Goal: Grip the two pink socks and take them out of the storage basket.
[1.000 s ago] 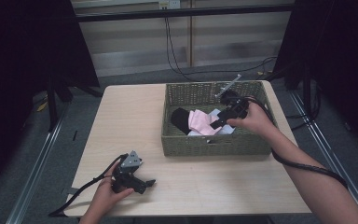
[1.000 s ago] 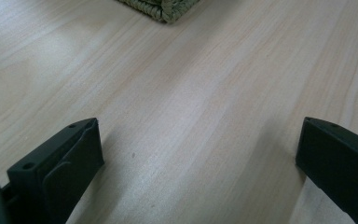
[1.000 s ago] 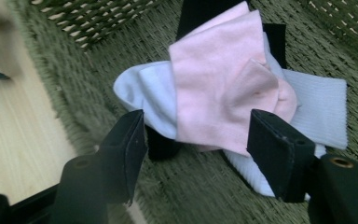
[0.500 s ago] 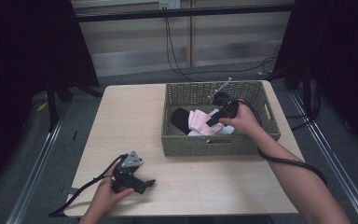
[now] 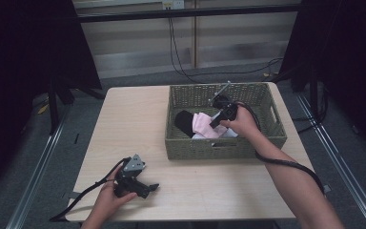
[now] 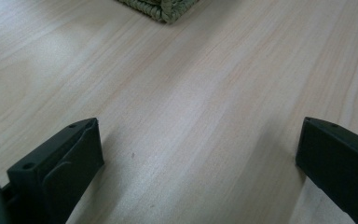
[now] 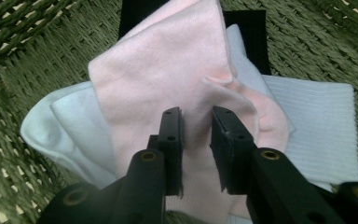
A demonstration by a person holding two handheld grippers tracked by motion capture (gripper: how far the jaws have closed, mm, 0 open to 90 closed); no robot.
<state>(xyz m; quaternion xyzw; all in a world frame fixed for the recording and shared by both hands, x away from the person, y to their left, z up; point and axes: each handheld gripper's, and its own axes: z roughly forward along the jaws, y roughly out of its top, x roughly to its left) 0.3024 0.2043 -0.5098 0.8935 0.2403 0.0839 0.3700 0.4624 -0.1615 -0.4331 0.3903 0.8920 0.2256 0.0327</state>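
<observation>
A: In the high view, where does your right gripper (image 5: 218, 116) sit?

B: Inside the green woven basket (image 5: 272, 109), which stands on the table (image 5: 133, 119) toward its far right corner. Your right hand (image 5: 242, 121) holds the gripper over the pile of socks lying near the basket's front wall.

A: And what does the right gripper view show between its jaws?

B: A raised fold of the pink sock (image 7: 168, 79). Your jaws have just been closing and now stand narrow, with the pink fabric pinched up between them; the pads press on that fold, so you are gripping the pink sock.

A: What lies around that sock?

B: It rests on top of the pile. A white sock (image 7: 314, 126) spreads out beneath it to both sides, and a black sock (image 7: 249, 28) shows past its far end. All lie on the woven floor of the basket. In the high view the black sock (image 5: 186, 121) is the one nearest the basket's left wall, with the pink sock (image 5: 202, 125) just beside it.

A: And your left gripper (image 5: 145, 188)?

B: It rests near the table's front edge, left of the middle, well apart from the basket, held in your left hand (image 5: 106, 202). In the left gripper view its jaws stand wide apart over bare wood, with nothing between them; a corner of the basket (image 6: 161, 8) shows at the top.
</observation>
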